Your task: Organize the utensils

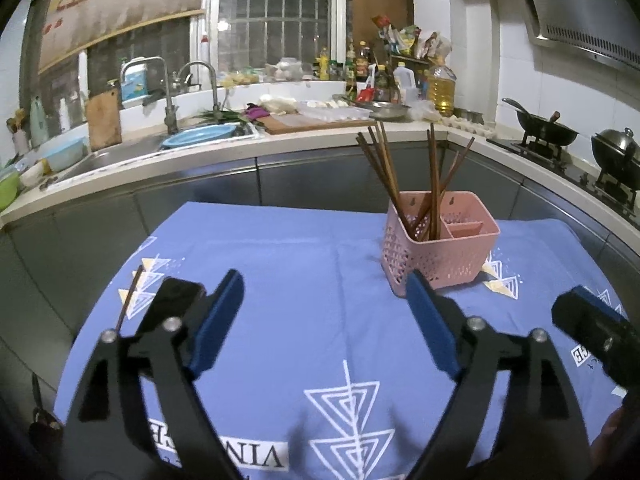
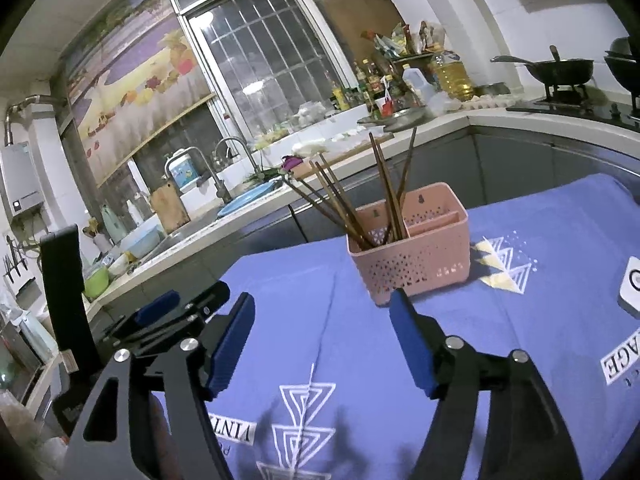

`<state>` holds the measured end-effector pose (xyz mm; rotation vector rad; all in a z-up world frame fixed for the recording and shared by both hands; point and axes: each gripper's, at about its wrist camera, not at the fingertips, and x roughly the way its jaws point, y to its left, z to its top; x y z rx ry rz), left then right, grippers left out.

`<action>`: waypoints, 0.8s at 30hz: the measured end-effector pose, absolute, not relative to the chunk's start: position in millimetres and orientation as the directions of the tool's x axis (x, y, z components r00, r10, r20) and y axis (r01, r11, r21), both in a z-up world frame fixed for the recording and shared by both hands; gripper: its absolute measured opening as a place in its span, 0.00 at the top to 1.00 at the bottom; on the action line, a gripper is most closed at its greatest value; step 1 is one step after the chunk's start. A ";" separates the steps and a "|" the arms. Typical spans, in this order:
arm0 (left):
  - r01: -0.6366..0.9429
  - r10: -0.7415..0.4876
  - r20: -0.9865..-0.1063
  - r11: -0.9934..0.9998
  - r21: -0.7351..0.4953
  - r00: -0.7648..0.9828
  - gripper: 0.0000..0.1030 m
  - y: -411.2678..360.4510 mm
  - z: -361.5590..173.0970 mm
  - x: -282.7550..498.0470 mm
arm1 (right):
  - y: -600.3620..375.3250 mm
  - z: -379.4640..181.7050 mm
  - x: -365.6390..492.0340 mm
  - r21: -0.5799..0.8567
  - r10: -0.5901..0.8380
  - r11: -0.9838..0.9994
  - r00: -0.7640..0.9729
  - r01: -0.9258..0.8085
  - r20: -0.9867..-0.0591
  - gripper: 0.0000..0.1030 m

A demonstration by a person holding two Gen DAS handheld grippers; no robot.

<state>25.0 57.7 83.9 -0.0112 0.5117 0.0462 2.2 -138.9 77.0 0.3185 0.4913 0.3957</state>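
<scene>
1. Kitchen counters with a sink, a barred window and a stove with a wok ring the scene; in front stands a surface covered by a blue printed cloth.
2. On the cloth sits a pink perforated utensil basket, upright, with a divider splitting it into compartments.
3. Brown wooden chopsticks stand bundled in the basket's left compartment, leaning and fanning outward at the top; the compartments to the right look empty of sticks.
4. One more chopstick lies flat on the cloth near its left edge, well apart from the basket.
5. Left gripper: jaws spread wide, holding nothing, hovering over bare cloth. The basket is ahead and just beyond the right fingertip; the loose chopstick lies outside the left finger, beside it.
6. Right gripper: jaws likewise spread wide and empty above the cloth. The basket is ahead, slightly right of the gap's centre, with its chopsticks leaning left.
7. In the right wrist view the left gripper's blue fingertip shows at the left, beside the right gripper.
</scene>
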 end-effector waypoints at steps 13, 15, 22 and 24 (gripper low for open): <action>-0.059 0.083 -0.484 0.996 0.065 0.871 0.06 48.7 81.7 -2.0 | -137.9 74.8 -14.3 0.419 0.456 0.863 0.794 -0.284 -0.402 0.26; -0.059 0.082 -0.486 0.996 0.063 0.870 0.06 48.1 82.3 -3.6 | -137.1 76.0 -16.8 0.418 0.462 0.861 0.792 -0.291 -0.399 0.26; -0.063 0.090 -0.483 0.995 0.072 0.871 0.06 42.7 84.4 -11.2 | -139.3 79.7 -23.4 0.426 0.464 0.856 0.797 -0.292 -0.386 0.26; -0.063 0.091 -0.487 0.995 0.074 0.869 0.06 41.2 84.4 -12.5 | -141.0 81.4 -25.5 0.429 0.463 0.855 0.800 -0.291 -0.381 0.25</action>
